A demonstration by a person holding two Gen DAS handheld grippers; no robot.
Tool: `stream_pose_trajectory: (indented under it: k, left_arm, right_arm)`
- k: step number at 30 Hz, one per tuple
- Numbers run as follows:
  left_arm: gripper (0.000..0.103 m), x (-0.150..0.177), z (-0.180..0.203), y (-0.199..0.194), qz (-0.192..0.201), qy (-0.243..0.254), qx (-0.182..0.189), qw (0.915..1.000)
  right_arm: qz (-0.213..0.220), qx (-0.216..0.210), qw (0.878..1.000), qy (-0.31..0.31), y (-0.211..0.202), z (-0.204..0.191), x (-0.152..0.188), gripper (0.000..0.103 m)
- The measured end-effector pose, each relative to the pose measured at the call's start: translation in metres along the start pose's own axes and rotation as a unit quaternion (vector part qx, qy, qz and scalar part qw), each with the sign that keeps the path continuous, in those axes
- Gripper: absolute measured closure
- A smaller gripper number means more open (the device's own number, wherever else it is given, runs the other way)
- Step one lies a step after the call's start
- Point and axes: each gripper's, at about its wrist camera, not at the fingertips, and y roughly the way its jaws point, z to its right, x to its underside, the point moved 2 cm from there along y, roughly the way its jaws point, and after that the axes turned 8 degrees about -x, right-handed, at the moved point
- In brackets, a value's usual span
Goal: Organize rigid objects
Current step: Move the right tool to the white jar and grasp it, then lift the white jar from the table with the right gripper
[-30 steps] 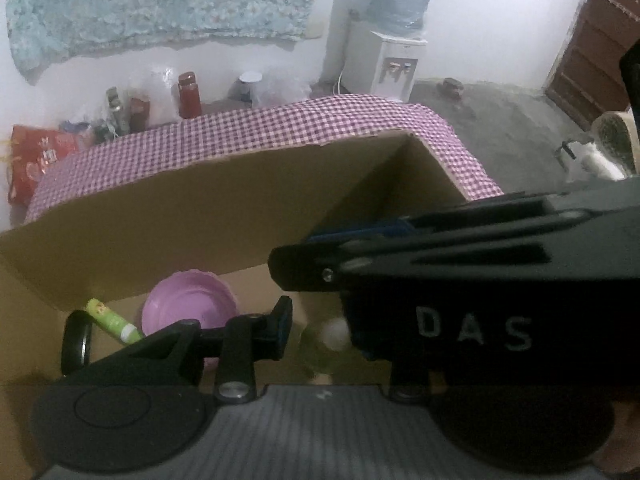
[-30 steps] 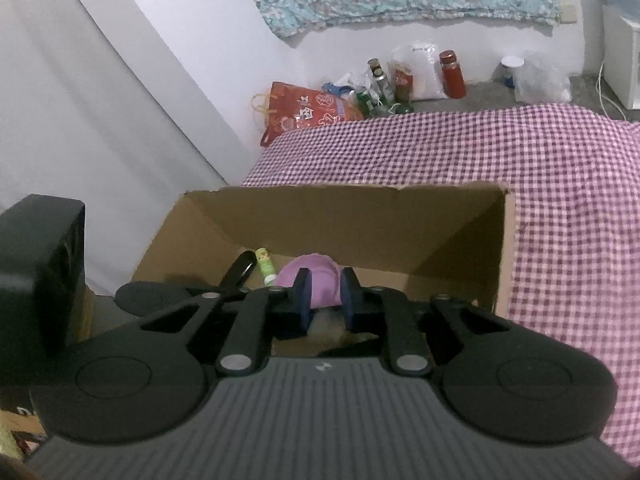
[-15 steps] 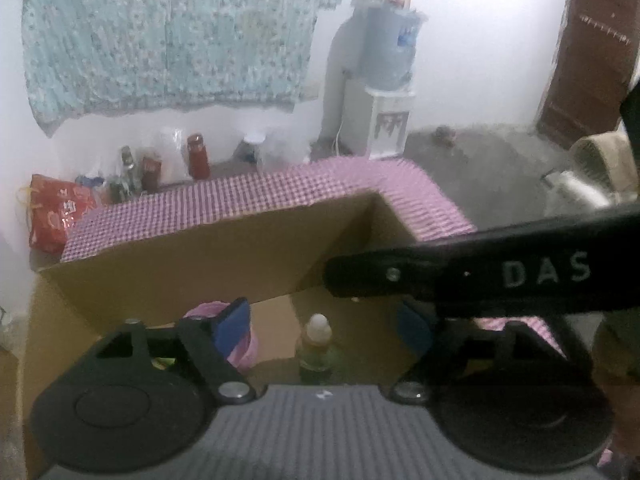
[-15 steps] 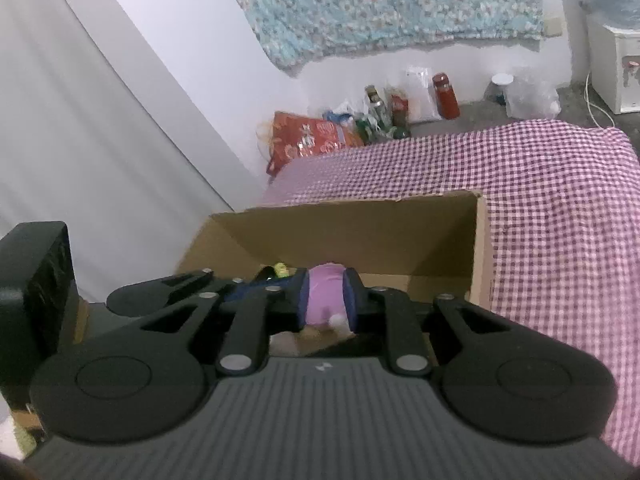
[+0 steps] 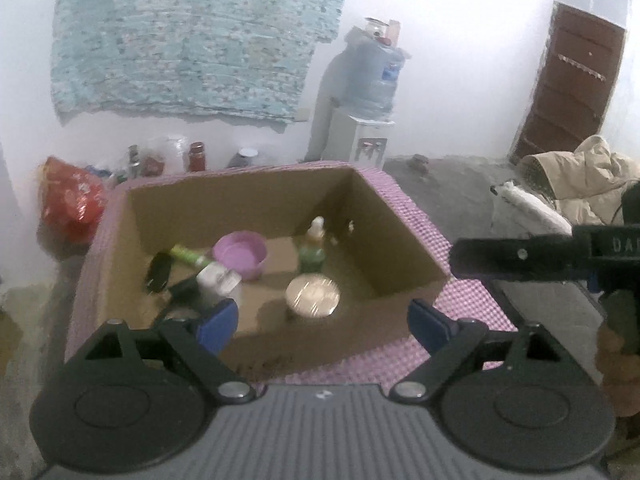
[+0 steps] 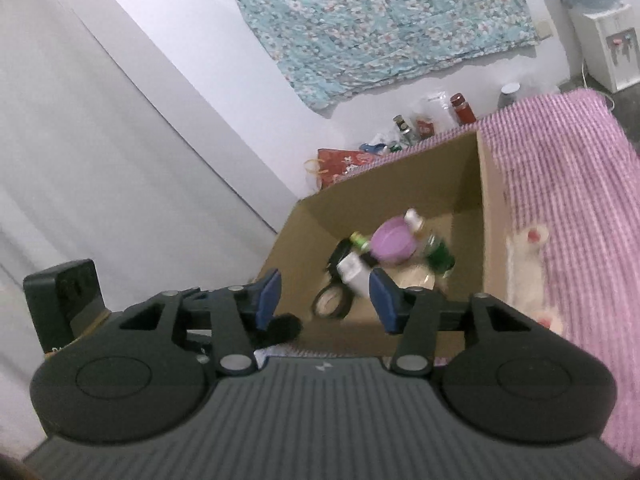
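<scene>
An open cardboard box [image 5: 404,252] stands on a pink checked cloth [image 5: 420,212]. Inside lie a purple bowl [image 5: 240,254], a green bottle with a white cap [image 5: 313,252], a round jar with a pale lid [image 5: 313,295], a yellow-green tube [image 5: 188,255], a white block [image 5: 218,282] and a black oval thing [image 5: 158,270]. My left gripper [image 5: 322,320] is open and empty, above the box's near wall. My right gripper [image 6: 326,298] is open and empty, above the box [image 6: 486,216]; the bowl [image 6: 392,242], the bottle [image 6: 438,254] and a tape roll [image 6: 331,303] show below it.
A water dispenser [image 5: 370,120] stands by the back wall. Bottles and a red bag [image 5: 72,204] sit on the floor behind the table. A brown door [image 5: 572,88] is at the far right. A white soft thing [image 6: 528,256] lies on the cloth right of the box.
Both grippers have risen out of and back from the box and opened wider. The right gripper was nearly shut inside the box before. The whole box interior now shows.
</scene>
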Motion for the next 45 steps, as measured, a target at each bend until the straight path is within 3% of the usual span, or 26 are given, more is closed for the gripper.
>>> stream_pose_trajectory:
  k: [3,9,12,17,31,34,39,45]
  left_arm:
    - [0.010,0.020,-0.012,-0.022,0.013,-0.004,-0.019,0.9997]
    - [0.010,0.054,-0.035,-0.047,0.039,-0.009,-0.082,0.9959]
    - [0.010,0.064,-0.043,-0.047,0.044,-0.013,-0.122,0.9914]
    - [0.010,0.079,-0.060,-0.033,0.030,-0.021,-0.141,0.9894]
    - [0.014,0.083,-0.092,0.015,0.022,-0.043,-0.143,0.9886]
    - [0.023,0.081,-0.095,0.025,0.016,-0.048,-0.138,0.9892]
    - [0.047,0.081,-0.096,0.034,0.006,-0.048,-0.130,0.9904]
    - [0.048,0.083,-0.096,0.032,0.005,-0.052,-0.127,0.9905]
  right_arm:
    - [-0.001,-0.006,1.000,0.010,0.002,-0.013,0.027,0.051]
    - [-0.043,-0.003,0.999,-0.006,0.031,-0.038,0.072,0.047]
    - [-0.076,0.007,0.997,-0.020,0.053,-0.050,0.081,0.046]
    - [-0.107,0.012,0.994,-0.033,0.083,-0.064,0.085,0.046]
    - [-0.112,0.002,0.994,0.005,0.161,-0.067,0.071,0.046]
    - [-0.109,0.002,0.994,0.014,0.175,-0.061,0.068,0.046]
    - [-0.116,-0.003,0.993,0.029,0.196,-0.056,0.067,0.051]
    - [-0.123,-0.021,0.991,0.037,0.201,-0.055,0.071,0.063]
